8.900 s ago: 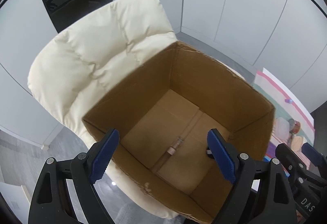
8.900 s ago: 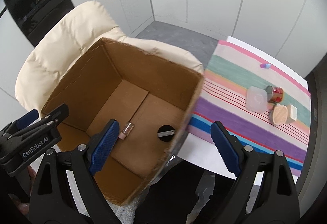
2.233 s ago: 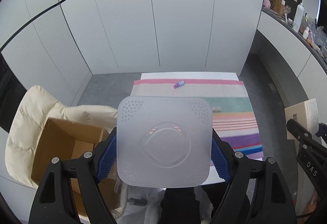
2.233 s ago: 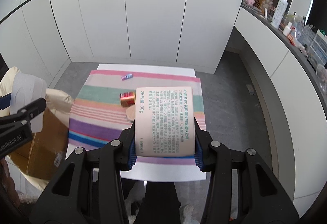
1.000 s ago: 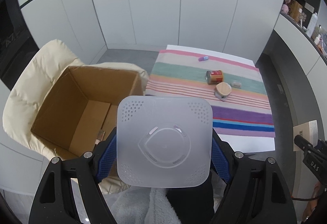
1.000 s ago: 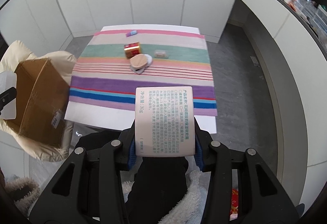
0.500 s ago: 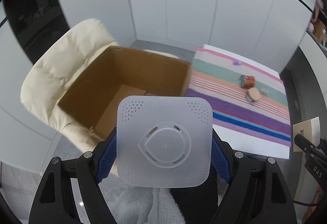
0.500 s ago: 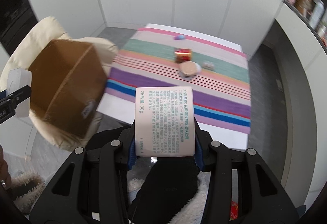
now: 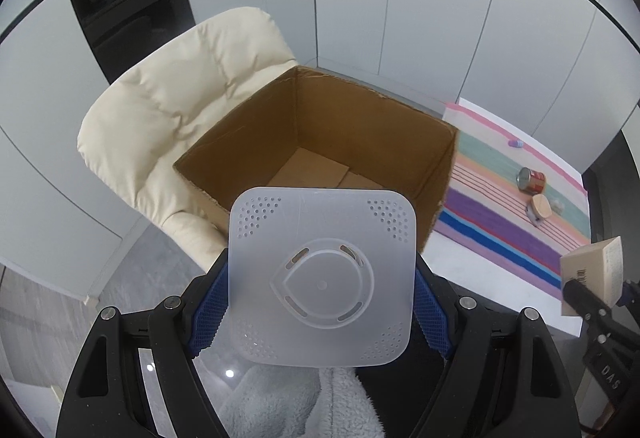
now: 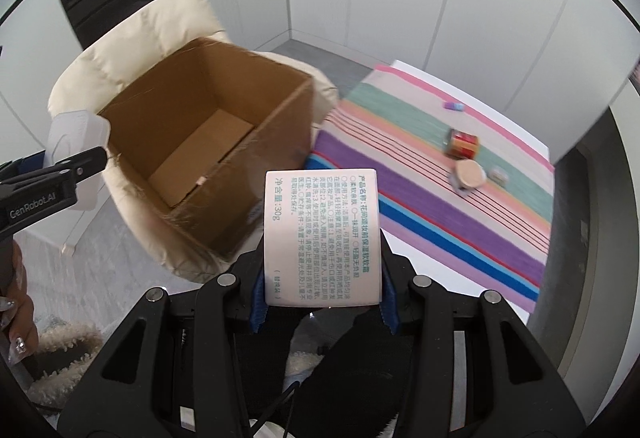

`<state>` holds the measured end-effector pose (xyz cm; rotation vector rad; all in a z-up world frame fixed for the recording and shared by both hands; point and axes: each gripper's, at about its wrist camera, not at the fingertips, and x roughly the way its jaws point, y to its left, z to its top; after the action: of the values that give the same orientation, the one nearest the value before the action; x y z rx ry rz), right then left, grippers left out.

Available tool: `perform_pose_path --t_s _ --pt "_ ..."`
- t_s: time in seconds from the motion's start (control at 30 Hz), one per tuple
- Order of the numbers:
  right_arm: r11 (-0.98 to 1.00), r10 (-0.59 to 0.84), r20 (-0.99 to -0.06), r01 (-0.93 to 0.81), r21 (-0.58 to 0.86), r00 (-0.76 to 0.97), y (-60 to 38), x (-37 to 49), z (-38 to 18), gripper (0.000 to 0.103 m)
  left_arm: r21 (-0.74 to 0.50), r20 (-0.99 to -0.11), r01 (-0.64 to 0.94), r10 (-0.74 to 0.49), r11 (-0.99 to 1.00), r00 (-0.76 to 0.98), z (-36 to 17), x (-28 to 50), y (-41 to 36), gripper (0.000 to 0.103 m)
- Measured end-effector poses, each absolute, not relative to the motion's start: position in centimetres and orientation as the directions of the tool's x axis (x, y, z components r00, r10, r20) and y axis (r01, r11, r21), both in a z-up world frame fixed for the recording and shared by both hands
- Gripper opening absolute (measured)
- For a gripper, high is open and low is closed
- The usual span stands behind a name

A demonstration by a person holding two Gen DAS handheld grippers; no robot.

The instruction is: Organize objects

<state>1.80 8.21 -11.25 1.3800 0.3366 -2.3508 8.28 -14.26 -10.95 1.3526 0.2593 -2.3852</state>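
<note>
My left gripper [image 9: 320,298] is shut on a translucent white square plastic lid [image 9: 322,274], held in front of the open cardboard box [image 9: 360,122]. The box stands on a cream padded chair [image 9: 176,98]. My right gripper [image 10: 322,294] is shut on a small white carton with green print [image 10: 322,234], just right of the box [image 10: 208,94] and short of its near corner. The carton [image 9: 596,270] also shows at the right edge of the left wrist view, the lid [image 10: 76,142] at the left edge of the right wrist view.
A striped cloth [image 10: 440,174] covers a white table right of the box. On it lie a red tin [image 10: 462,144], a round wooden-lidded jar [image 10: 470,174], a small clear item [image 10: 498,174] and a purple capsule [image 10: 454,105]. White cabinet walls stand behind. A hand [image 10: 18,314] shows at lower left.
Both grippers have swung left from the table toward the box, keeping their loads. The box now sits right behind the lid and fills more of the right wrist view.
</note>
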Motion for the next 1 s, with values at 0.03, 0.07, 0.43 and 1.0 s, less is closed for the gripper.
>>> perform_pose_path --t_s 0.03,0.07,0.43,1.0 --pt "-0.891 -0.211 -0.876 0.455 -0.01 -0.433 7.8 1.8 -11.3 0.046 0.027 -0.855 0.42 -0.239 -0.907 -0.461 -11.0 8.2 -14.5 0.082" --pt "-0.887 -0.212 -0.878 0.462 -0.011 -0.429 7.3 1.8 -11.5 0.046 0.026 -0.855 0.421 -0.239 -0.907 -0.461 -11.1 8.2 -14.6 0.082" --pt "-0.853 -0.247 -0.88 0.522 -0.001 -0.405 3.4 0.0 -11.2 0.046 0.024 -0.84 0.431 -0.252 -0.902 -0.481 -10.9 5.6 -15.9 0.082" --pt "-0.778 -0.291 -0.872 0.627 -0.024 -0.395 -7.6 -7.2 -12.0 0.046 0.001 -0.846 0.499 -0.267 -0.866 -0.461 -12.0 -2.3 -22.4 0.082"
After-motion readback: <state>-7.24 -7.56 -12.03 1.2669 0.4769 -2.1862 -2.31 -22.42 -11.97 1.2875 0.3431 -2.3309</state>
